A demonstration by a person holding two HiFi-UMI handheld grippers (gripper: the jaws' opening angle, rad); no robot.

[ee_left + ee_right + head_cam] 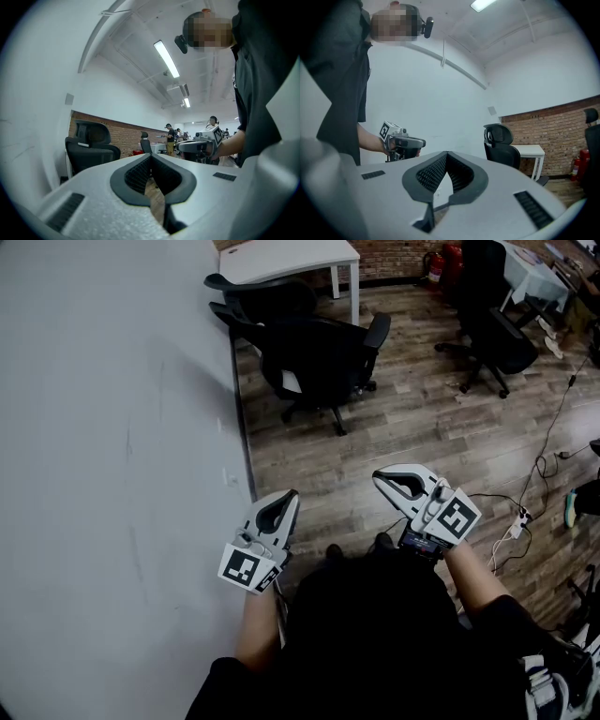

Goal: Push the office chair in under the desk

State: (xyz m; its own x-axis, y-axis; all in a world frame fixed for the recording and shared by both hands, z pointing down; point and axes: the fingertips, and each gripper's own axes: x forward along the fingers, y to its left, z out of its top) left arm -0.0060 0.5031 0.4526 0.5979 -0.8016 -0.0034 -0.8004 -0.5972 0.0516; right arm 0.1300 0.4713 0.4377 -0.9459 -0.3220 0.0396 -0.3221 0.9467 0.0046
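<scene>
While left tool [290, 495] and right tool [378, 477] hover closed, office chair [317, 360] well ahead

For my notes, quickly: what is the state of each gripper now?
Left gripper: closed, holding nothing.
Right gripper: closed, holding nothing.
</scene>
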